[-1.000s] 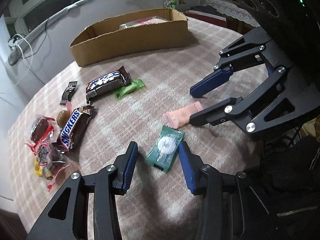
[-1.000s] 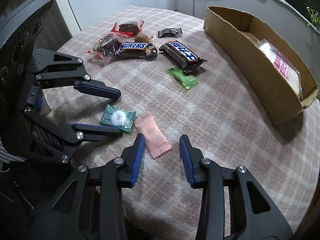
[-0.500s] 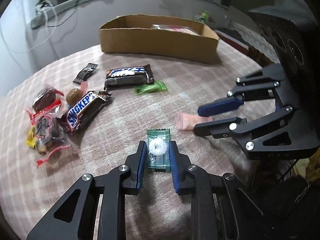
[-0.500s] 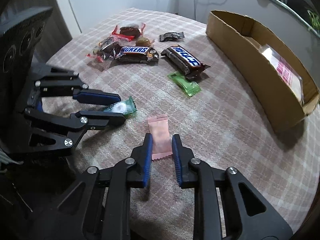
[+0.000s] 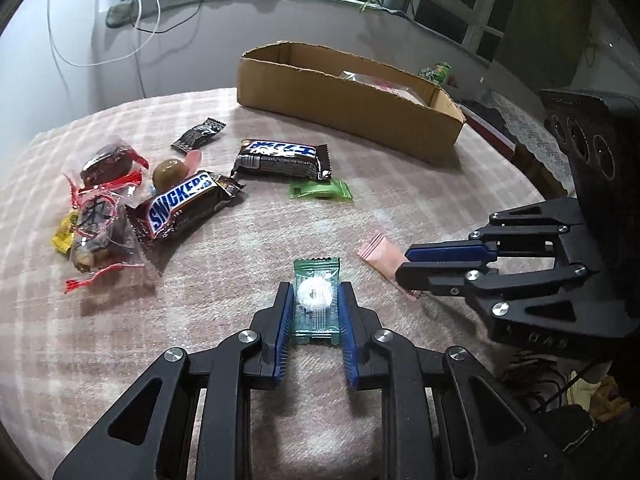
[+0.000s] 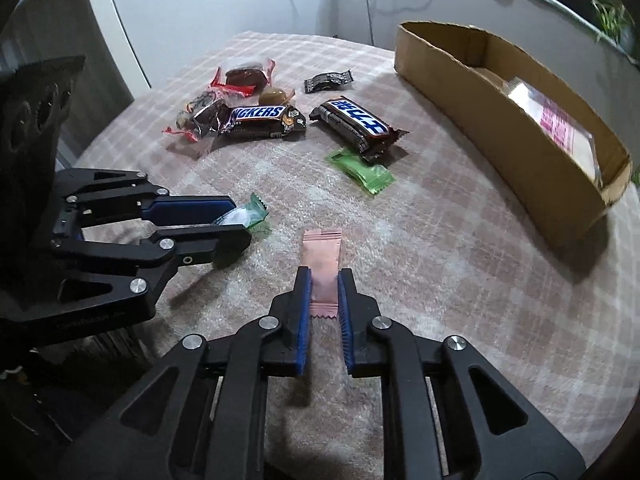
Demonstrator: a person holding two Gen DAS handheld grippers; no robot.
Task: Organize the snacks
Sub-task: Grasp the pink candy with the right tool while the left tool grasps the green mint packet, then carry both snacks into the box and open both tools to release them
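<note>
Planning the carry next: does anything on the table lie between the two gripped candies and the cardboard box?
Nothing blocks the pink packet. Between the green candy and the cardboard box lie a light-green packet and a dark bar, both flat.

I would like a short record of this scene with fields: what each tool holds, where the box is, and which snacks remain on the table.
left tool: its jaws have just closed on the green mint packet, which they now pinch
right tool: its jaws have just closed on the pink sachet, which they now pinch
box: cardboard box at the far side of the table, a clear packet inside
snacks left on the table: Snickers bar, second chocolate bar, light green packet, small black packet, red-trimmed clear packets
</note>
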